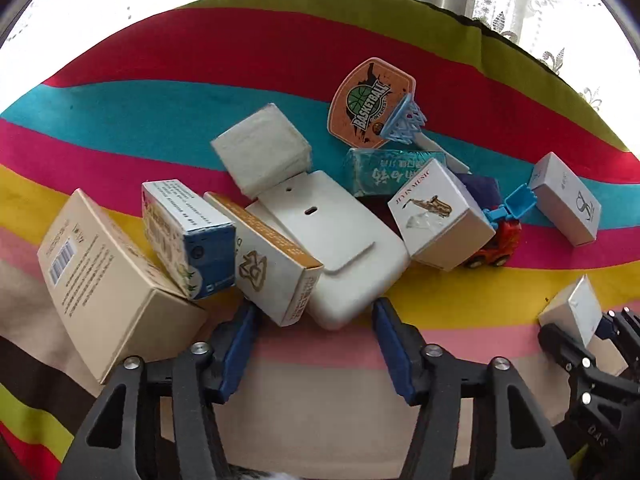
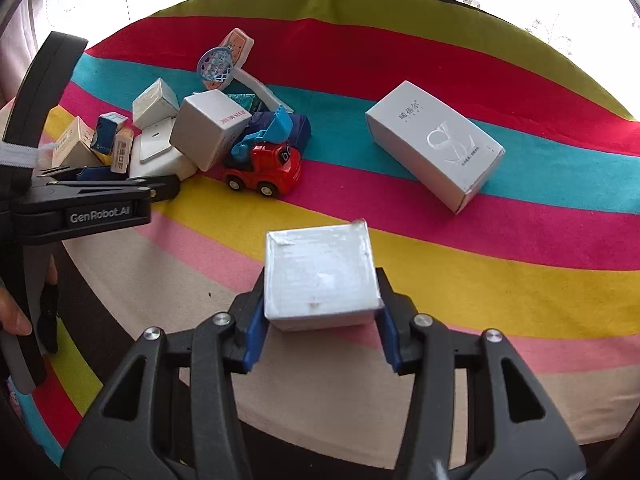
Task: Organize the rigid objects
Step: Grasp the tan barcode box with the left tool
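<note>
Right claw [image 2: 320, 320] clamped on a load; left claw [image 1: 316, 312] part-open.

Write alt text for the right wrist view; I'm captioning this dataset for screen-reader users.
The right gripper clamps a small white box between its blue-padded fingers above a striped cloth. Beyond lie a long white box alone on the right, and a red toy truck beside a heap of boxes on the left, where the left gripper reaches in.

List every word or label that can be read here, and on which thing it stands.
"BASKETBALL INTEREST": toy hoop board
"JEYIN MUSIC": saxophone box
"GenRobot.AI": left gripper
"SL": long white box; its small print is unreadable
Barcode box: print too small
</note>
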The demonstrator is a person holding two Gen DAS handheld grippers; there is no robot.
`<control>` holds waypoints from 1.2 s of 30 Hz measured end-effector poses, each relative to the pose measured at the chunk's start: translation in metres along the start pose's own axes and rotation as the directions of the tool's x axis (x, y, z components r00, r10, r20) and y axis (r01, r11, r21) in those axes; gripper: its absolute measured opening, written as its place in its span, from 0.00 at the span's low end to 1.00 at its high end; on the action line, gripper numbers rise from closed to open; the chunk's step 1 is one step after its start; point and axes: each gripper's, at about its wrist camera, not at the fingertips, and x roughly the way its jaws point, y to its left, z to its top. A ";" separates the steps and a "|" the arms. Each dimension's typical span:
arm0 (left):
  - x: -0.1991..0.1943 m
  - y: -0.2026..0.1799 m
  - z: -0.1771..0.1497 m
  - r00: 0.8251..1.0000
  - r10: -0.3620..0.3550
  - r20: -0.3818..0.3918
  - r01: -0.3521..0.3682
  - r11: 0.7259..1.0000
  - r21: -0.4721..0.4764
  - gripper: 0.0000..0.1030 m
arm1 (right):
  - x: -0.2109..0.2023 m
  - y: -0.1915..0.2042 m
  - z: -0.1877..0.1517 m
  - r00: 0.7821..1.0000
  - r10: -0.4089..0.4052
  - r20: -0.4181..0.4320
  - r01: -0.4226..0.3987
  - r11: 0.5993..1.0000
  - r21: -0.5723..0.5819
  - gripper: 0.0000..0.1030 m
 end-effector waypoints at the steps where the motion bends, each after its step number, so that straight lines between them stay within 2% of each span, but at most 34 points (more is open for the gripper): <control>1: -0.009 0.010 -0.012 1.000 -0.007 0.008 0.007 1.000 -0.001 0.30 | 0.000 -0.001 0.000 1.000 0.002 0.000 -0.002 1.000 0.001 0.50; 5: -0.038 0.043 -0.054 0.994 -0.099 0.048 0.099 0.995 -0.005 0.29 | 0.000 -0.006 -0.002 1.000 0.005 0.000 -0.005 1.000 0.002 0.51; 7: -0.042 0.048 -0.059 0.982 -0.183 0.045 0.185 0.982 -0.040 0.41 | 0.000 -0.008 -0.003 1.000 0.005 -0.001 -0.005 1.000 0.001 0.51; 9: -0.040 0.040 -0.055 0.977 -0.210 0.037 0.212 0.975 -0.067 0.71 | 0.001 -0.007 -0.003 1.000 0.005 -0.001 -0.005 1.000 0.002 0.51; 11: -0.031 0.024 -0.046 0.976 -0.215 0.030 0.216 0.975 -0.043 0.72 | 0.001 -0.008 -0.002 1.000 0.003 -0.001 -0.003 1.000 0.001 0.51; 13: -0.023 0.012 -0.035 0.986 -0.165 0.032 0.167 0.985 -0.039 0.72 | 0.001 -0.008 -0.003 1.000 0.001 -0.001 -0.001 1.000 0.001 0.51; 16: -0.010 0.013 -0.018 0.996 -0.089 0.019 0.090 0.993 -0.073 0.72 | -0.003 0.006 -0.004 1.000 -0.001 0.000 0.001 1.000 0.003 0.51; 19: -0.023 0.026 -0.026 0.994 -0.114 0.007 0.114 0.986 -0.119 0.72 | -0.004 0.005 -0.005 1.000 0.000 0.000 0.000 1.000 0.005 0.51; 20: -0.035 0.035 -0.033 0.990 -0.141 0.025 0.143 0.979 -0.144 0.72 | -0.005 0.004 -0.006 1.000 0.001 0.000 -0.001 1.000 0.005 0.51; 21: -0.051 0.046 -0.040 0.984 -0.158 0.078 0.169 0.970 -0.176 0.72 | -0.005 0.003 -0.007 1.000 0.002 0.000 -0.002 1.000 0.006 0.51; 23: -0.077 0.073 -0.048 0.976 -0.118 0.184 0.162 0.955 -0.250 0.72 | 0.000 0.011 -0.001 1.000 0.001 0.000 -0.001 1.000 0.006 0.51; 25: -0.084 0.103 -0.043 0.969 -0.100 0.225 0.173 0.926 -0.336 0.75 | 0.001 0.014 0.000 1.000 0.001 0.000 -0.001 1.000 0.006 0.51; 27: -0.071 0.125 -0.024 0.977 -0.070 0.202 0.148 0.904 -0.401 0.77 | 0.001 0.014 -0.001 1.000 0.000 0.000 0.000 1.000 0.005 0.51; 28: -0.056 0.123 -0.006 0.981 -0.062 0.182 0.136 0.894 -0.426 0.77 | 0.001 0.014 -0.002 1.000 -0.002 0.000 0.002 1.000 0.003 0.51; 30: -0.036 0.125 0.010 0.988 -0.060 0.139 0.118 0.881 -0.459 0.77 | 0.002 0.013 -0.003 1.000 -0.005 0.000 0.005 1.000 0.002 0.51; 34: -0.005 0.118 0.031 0.998 0.004 0.070 0.028 0.896 -0.443 0.77 | 0.005 0.013 -0.001 1.000 -0.005 0.000 0.005 1.000 0.002 0.51; 36: 0.001 0.119 0.031 0.999 0.010 0.034 0.005 0.905 -0.426 0.72 | 0.005 0.013 -0.001 1.000 -0.005 0.000 0.005 1.000 0.002 0.51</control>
